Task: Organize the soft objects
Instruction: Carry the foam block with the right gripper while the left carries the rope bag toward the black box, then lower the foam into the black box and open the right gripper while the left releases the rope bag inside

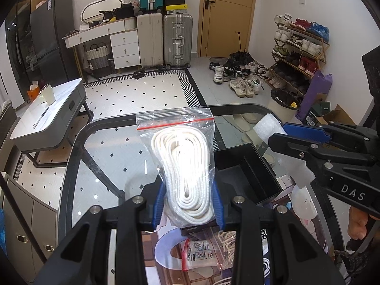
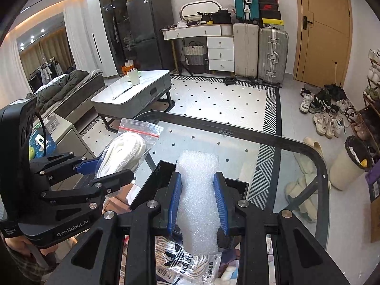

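Two grippers loaded: left gripper [image 1: 188, 204] clamps bagged white rope [image 1: 184, 166] frame center; right gripper [image 2: 198, 204] squeezes foam sheet [image 2: 198, 190] over black box [image 2: 152, 185]. Risk: slick bag slips, or foam springs out on release.

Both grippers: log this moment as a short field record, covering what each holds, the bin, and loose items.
left gripper: shut on zip bag of white rope, held upright above the table
right gripper: shut on white foam sheet
black bin: open top, on glass table, nothing visible inside
loose items: packaged shoelaces lying below the grippers
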A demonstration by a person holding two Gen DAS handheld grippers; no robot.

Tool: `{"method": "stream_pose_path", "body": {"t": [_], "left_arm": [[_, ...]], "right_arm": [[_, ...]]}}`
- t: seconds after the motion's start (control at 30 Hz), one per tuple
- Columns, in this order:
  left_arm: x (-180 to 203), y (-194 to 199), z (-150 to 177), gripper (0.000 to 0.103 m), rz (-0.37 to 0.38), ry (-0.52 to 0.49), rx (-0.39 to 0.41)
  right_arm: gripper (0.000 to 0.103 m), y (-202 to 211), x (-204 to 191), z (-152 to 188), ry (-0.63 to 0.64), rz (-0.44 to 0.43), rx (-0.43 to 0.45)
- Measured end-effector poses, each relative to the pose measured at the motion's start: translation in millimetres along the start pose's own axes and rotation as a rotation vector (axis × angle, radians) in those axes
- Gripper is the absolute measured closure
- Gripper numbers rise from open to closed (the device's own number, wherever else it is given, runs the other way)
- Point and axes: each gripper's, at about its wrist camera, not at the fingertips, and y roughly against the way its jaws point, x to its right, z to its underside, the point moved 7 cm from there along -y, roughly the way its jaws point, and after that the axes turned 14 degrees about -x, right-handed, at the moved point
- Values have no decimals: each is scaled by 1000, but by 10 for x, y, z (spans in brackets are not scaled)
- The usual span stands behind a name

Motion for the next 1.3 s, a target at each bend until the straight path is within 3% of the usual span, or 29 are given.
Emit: {"method": "stream_pose_path", "body": {"t": [0.47, 1.3], "left_arm": [[91, -247, -59, 70, 1, -17, -43], [198, -572, -67, 70, 10, -39, -110]], "right_arm": [[75, -227, 213, -18, -31, -14, -21], [75, -602, 246, 33, -36, -21, -74]]}}
